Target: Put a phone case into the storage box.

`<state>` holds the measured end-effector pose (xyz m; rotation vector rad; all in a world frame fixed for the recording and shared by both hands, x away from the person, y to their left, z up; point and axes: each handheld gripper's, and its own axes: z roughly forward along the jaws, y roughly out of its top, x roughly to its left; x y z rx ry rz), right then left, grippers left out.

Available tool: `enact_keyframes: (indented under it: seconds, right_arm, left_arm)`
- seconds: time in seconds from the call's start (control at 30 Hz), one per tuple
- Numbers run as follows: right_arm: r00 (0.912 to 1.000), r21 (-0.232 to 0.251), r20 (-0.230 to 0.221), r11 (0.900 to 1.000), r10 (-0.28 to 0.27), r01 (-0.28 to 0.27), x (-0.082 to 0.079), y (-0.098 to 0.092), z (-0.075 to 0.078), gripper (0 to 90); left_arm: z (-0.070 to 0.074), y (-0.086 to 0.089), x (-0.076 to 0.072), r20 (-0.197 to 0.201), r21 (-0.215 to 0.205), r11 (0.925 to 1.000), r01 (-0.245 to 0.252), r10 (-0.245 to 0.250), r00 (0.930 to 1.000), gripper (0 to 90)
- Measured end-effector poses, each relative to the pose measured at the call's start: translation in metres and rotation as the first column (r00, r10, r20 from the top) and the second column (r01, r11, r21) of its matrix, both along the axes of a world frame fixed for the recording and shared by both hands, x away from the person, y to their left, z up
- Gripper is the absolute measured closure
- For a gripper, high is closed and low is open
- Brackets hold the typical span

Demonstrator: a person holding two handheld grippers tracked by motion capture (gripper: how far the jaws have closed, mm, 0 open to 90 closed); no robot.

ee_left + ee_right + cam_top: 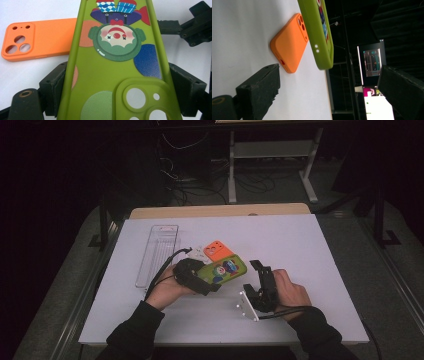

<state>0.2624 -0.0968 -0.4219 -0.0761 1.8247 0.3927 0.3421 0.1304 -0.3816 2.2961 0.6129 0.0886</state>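
Now the left gripper [212, 287] squeezes the green case [223, 269]; the right gripper [258, 270], at three o'clock, is wide apart. Bumping could knock it loose.

Layout of the table [300, 240], high view.

The phone case with the cartoon print [223, 269] sits near the table's middle, clamped at its near-left end between the jaws of the left gripper [200, 281], and extends from there toward the far right. The plain phone case [217, 250] lies flat on the table just behind it, on the far side; the two overlap in the left gripper view. A clear tray [158, 254] lies lengthwise, near to far, to the left of both cases and apart from them. The right gripper [261, 272] stands to the right of the printed case, apart from it, jaws spread with nothing between them.
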Motion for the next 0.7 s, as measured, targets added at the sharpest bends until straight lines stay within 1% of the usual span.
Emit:
enact_keyframes:
  seconds: [0.03, 0.07, 0.1, 0.2, 0.23, 0.33, 0.4, 0.47, 0.53, 0.6, 0.63, 0.7]
  right_arm:
    - [1.0000, -0.002, -0.004, 1.000, 0.001, -0.001, -0.001, 0.001, -0.001, 3.8]
    - [1.0000, -0.006, 0.003, 1.000, 0.000, 0.000, -0.001, 0.002, -0.001, 4.1]
    - [1.0000, -0.010, 0.007, 1.000, 0.005, -0.005, -0.001, 0.003, -0.001, 4.4]
    - [0.9996, -0.017, 0.020, 1.000, 0.020, -0.020, 0.000, 0.007, -0.001, 5.6]
    - [0.9992, -0.021, 0.031, 0.999, 0.025, -0.024, 0.000, 0.008, -0.002, 6.0]
    - [0.9981, -0.036, 0.044, 0.998, 0.043, -0.042, 0.002, 0.014, -0.002, 7.2]
    - [0.9976, -0.050, 0.053, 0.998, 0.045, -0.042, 0.002, 0.017, -0.003, 9.3]
    - [0.9967, -0.052, 0.069, 0.998, 0.044, -0.041, 0.003, 0.021, -0.003, 11.6]
    - [0.9941, -0.028, 0.099, 0.999, 0.045, -0.043, 0.004, 0.024, -0.003, 13.0]
    - [0.9915, -0.039, 0.114, 0.998, 0.062, -0.058, 0.005, 0.028, -0.004, 14.4]
    - [0.9911, -0.050, 0.114, 0.997, 0.068, -0.063, 0.005, 0.030, -0.005, 15.1]
    - [0.9901, -0.066, 0.116, 0.995, 0.079, -0.072, 0.005, 0.033, -0.007, 17.3]
  left_arm:
    - [-0.001, -0.002, -0.001, -0.003, -0.019, 0.9997, -0.012, 0.012, 0.9999, 15.4]
    - [0.001, 0.000, 0.000, 0.004, 0.009, 0.9999, 0.011, -0.011, 0.9999, 15.4]
    - [0.000, -0.002, -0.001, -0.007, -0.019, 0.9998, -0.007, 0.007, 0.9999, 15.4]
    - [-0.001, -0.003, -0.002, -0.002, -0.018, 0.9998, -0.005, 0.005, 1.0000, 15.4]
    - [0.000, -0.003, -0.002, -0.004, -0.017, 0.9999, -0.005, 0.005, 1.0000, 15.4]
    - [0.000, -0.003, -0.002, -0.002, -0.017, 0.9998, -0.004, 0.004, 1.0000, 15.4]
    - [0.000, -0.003, -0.002, -0.002, -0.018, 0.9998, -0.003, 0.003, 1.0000, 15.4]
    - [0.000, -0.003, -0.002, 0.000, -0.020, 0.9998, -0.003, 0.003, 1.0000, 15.4]
    - [0.001, -0.002, -0.002, 0.004, -0.018, 0.9998, 0.000, 0.000, 1.0000, 15.4]
    - [0.002, -0.002, -0.002, 0.003, -0.018, 0.9998, 0.000, 0.000, 1.0000, 15.4]
    - [0.003, -0.001, -0.002, 0.006, -0.005, 0.9999, 0.011, -0.011, 0.9999, 15.4]
    - [0.003, -0.001, -0.002, 0.003, -0.021, 0.9998, 0.000, 0.000, 1.0000, 15.4]
